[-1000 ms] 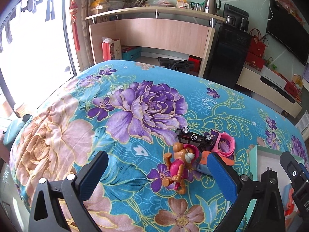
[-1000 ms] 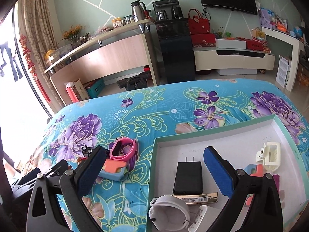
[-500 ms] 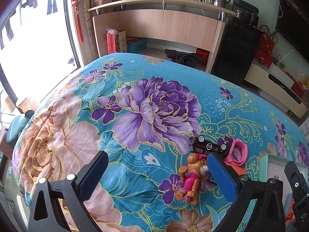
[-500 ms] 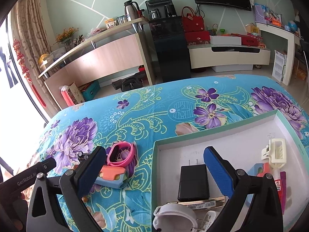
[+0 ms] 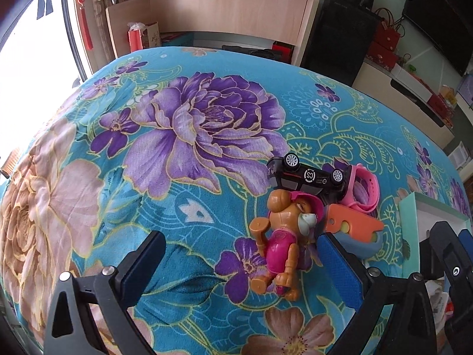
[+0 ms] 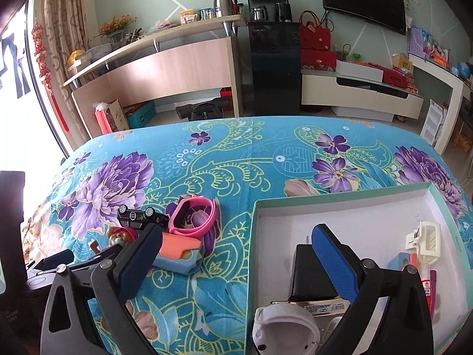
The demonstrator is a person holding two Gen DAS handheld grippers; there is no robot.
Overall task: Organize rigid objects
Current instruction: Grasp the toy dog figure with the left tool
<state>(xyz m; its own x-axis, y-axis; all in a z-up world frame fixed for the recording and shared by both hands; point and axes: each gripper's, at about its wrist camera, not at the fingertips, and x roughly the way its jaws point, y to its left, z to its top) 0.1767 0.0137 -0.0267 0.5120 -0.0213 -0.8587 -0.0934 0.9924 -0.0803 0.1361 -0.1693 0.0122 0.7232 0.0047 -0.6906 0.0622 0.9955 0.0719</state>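
A brown toy dog in pink (image 5: pixel 282 236) lies on the floral cloth, between the open fingers of my left gripper (image 5: pixel 239 269) and close to its right finger. Behind it lie an overturned black toy car (image 5: pixel 307 177), a pink watch band (image 5: pixel 365 188) and an orange and blue block (image 5: pixel 353 227). The same pile shows in the right wrist view: car (image 6: pixel 139 216), band (image 6: pixel 193 217), block (image 6: pixel 177 250). My right gripper (image 6: pixel 236 261) is open and holds nothing, over the left edge of the white box (image 6: pixel 369 213), which holds a black charger (image 6: pixel 310 275).
Inside the box also lie a white round case (image 6: pixel 283 331), a white clip (image 6: pixel 425 239), a glue tube (image 6: pixel 425 284) and a barcoded bar (image 6: pixel 319 307). The cloth-covered table (image 5: pixel 147 207) drops off at its left and far edges. A wooden counter (image 6: pixel 165 68) stands beyond.
My left gripper has moved forward and down toward the toy dog, which now lies between its fingers. The right gripper has shifted slightly; both stay open.
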